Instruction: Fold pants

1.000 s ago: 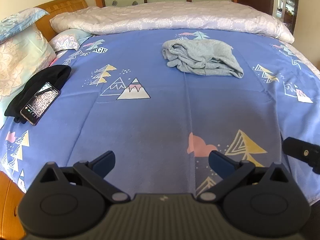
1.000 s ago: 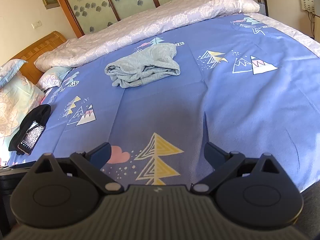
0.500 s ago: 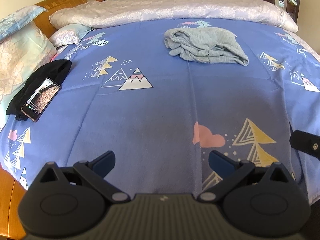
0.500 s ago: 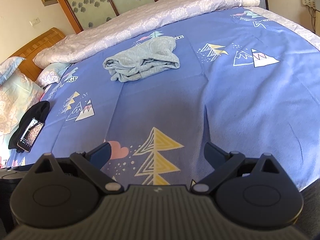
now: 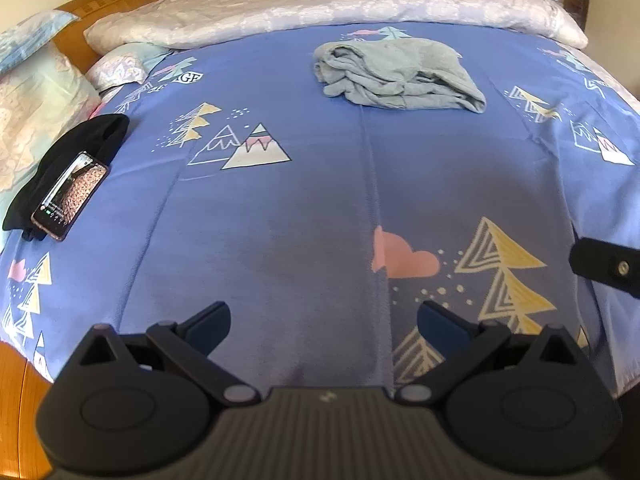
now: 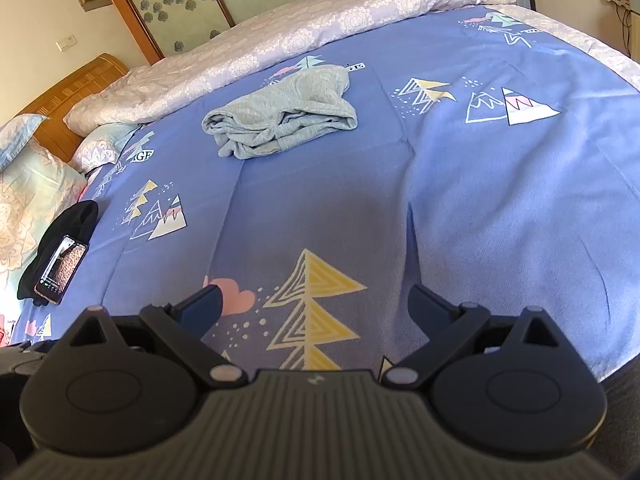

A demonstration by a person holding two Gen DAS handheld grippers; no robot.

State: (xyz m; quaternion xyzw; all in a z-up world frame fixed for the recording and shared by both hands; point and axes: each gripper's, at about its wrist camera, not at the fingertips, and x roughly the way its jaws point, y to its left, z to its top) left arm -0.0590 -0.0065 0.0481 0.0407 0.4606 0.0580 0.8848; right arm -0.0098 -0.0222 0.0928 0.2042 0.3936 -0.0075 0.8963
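Nearest to me, the left claw [image 5: 323,322] and the right claw [image 6: 314,306] hover wide apart and empty above the near edge of the bed [image 5: 320,208]. Beyond a long stretch of blue sheet, the grey pants [image 5: 396,74] lie in a loose, wrinkled bundle, close to the rolled quilt [image 5: 320,4]. I think this heap fits either a rough fold or a garment waiting; any grip should take a clear edge, not the creased middle.
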